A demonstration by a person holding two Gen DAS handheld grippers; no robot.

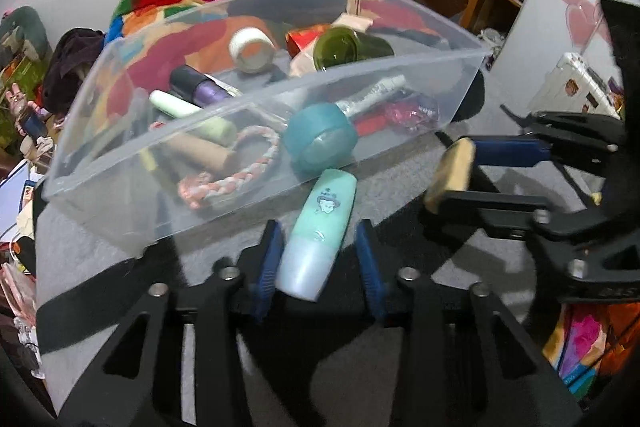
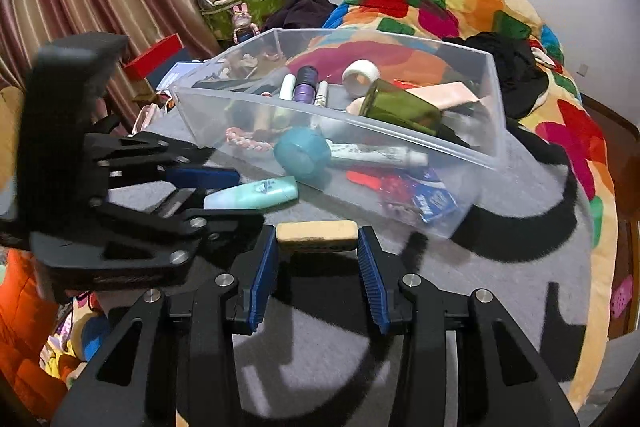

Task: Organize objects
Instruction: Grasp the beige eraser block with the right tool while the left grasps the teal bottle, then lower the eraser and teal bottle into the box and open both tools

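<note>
The left gripper (image 1: 320, 255) has its jaws closed on the mint bottle (image 1: 316, 239), just before the clear bin (image 1: 256, 163); the right gripper (image 2: 318, 259) pinches the eraser (image 2: 317, 234) endwise (grasping step, apparently); next, lift both over the bin wall.

No readable text; the mint bottle (image 1: 316, 239) carries only a printed figure.

We are holding the right hand-held gripper (image 2: 318, 239) with its blue pads (image 2: 264, 267) at either end of a tan eraser (image 2: 317, 231), seemingly touching it, though we cannot be sure. The left hand-held gripper (image 2: 224, 193) is clasping a mint green bottle (image 2: 256, 193) just beside it. Beyond both, a clear plastic bin (image 2: 496, 115) is sitting on the grey blanket (image 2: 460, 287), holding a teal tape roll (image 2: 302, 155).
</note>
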